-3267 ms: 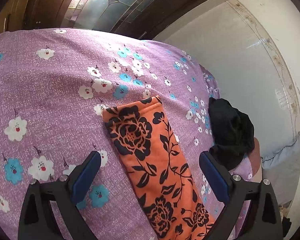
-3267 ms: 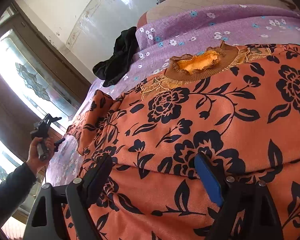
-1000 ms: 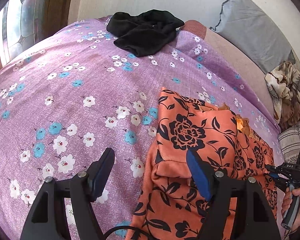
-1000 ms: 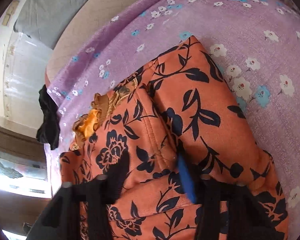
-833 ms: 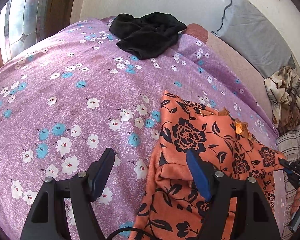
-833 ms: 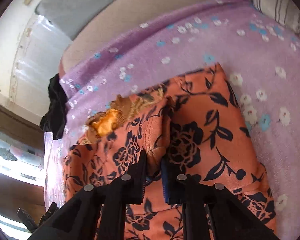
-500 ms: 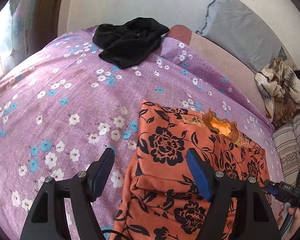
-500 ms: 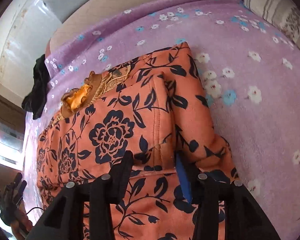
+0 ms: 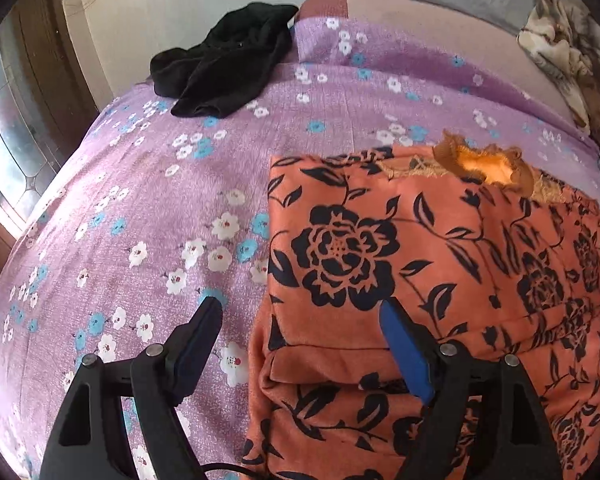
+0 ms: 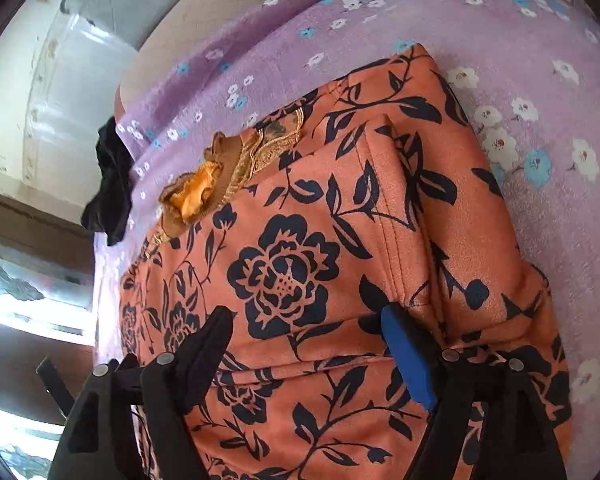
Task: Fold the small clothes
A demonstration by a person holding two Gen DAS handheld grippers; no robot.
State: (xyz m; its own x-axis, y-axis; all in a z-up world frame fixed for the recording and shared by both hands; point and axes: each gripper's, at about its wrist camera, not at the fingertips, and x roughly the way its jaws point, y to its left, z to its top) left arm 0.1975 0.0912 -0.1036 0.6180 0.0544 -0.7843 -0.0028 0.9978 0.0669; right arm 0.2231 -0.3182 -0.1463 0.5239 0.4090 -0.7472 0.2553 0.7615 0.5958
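Right gripper (image 10: 304, 320), jaws opening, above orange floral garment (image 10: 300, 240)

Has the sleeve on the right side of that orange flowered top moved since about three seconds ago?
Yes. The sleeve now lies folded inward over the orange floral top, toward its collar, no longer spread outward.

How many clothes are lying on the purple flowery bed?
2: the orange flowered top near the grippers, and a black garment at the bed's far corner. The crumpled fabric by the pillows may be more.
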